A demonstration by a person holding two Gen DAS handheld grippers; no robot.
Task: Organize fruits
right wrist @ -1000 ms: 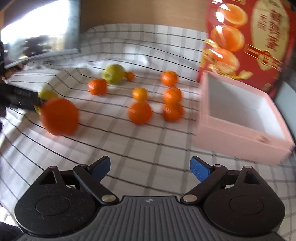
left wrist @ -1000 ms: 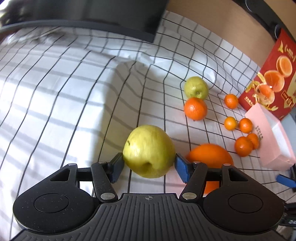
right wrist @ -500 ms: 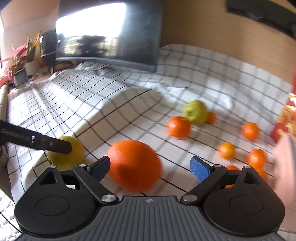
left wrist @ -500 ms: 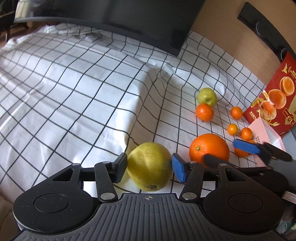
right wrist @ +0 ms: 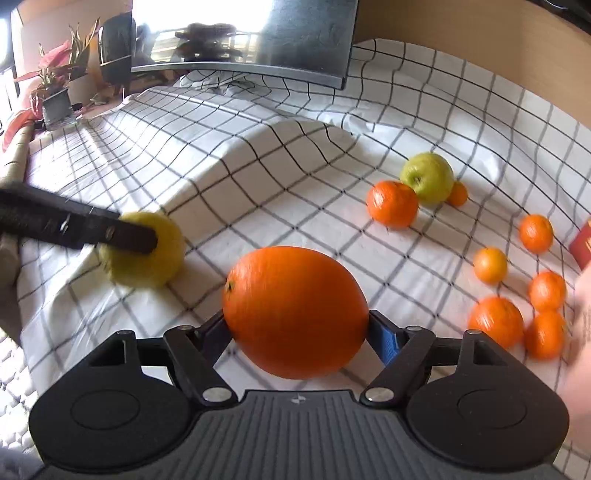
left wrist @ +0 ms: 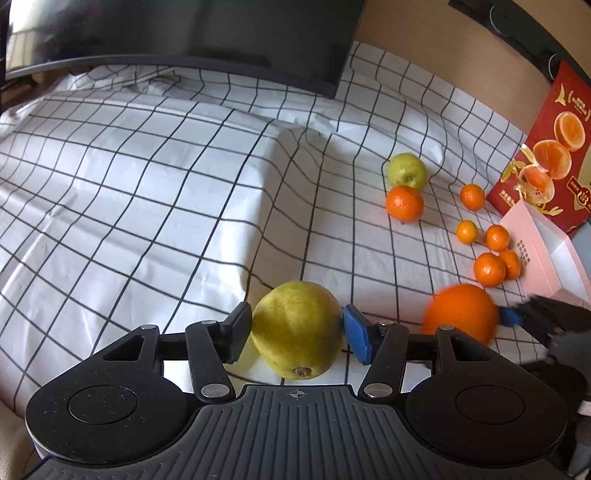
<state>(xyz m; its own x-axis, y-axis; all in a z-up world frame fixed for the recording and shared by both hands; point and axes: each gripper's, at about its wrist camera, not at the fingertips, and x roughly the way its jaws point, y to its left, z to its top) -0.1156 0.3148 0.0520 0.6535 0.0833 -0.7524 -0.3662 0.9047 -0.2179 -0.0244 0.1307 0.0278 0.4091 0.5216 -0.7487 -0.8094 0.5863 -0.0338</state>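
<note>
My left gripper (left wrist: 297,332) is shut on a yellow-green pear (left wrist: 297,328), low over the checked cloth; the pear also shows in the right wrist view (right wrist: 147,254) with a left finger (right wrist: 110,232) across it. My right gripper (right wrist: 295,332) is shut on a large orange (right wrist: 295,310), which also shows at the right of the left wrist view (left wrist: 460,314). A green apple (right wrist: 428,177), a mid-size orange (right wrist: 392,203) and several small mandarins (right wrist: 495,321) lie on the cloth to the right.
A dark monitor (left wrist: 184,33) stands at the back. A red orange-printed box (left wrist: 546,147) and an open pink box (left wrist: 546,251) sit at the right. The cloth (left wrist: 147,203) humps into a ridge in the middle. Potted plants (right wrist: 55,92) stand far left.
My right gripper has moved in around the large orange and closed on it. My left gripper keeps the pear and has shifted slightly.
</note>
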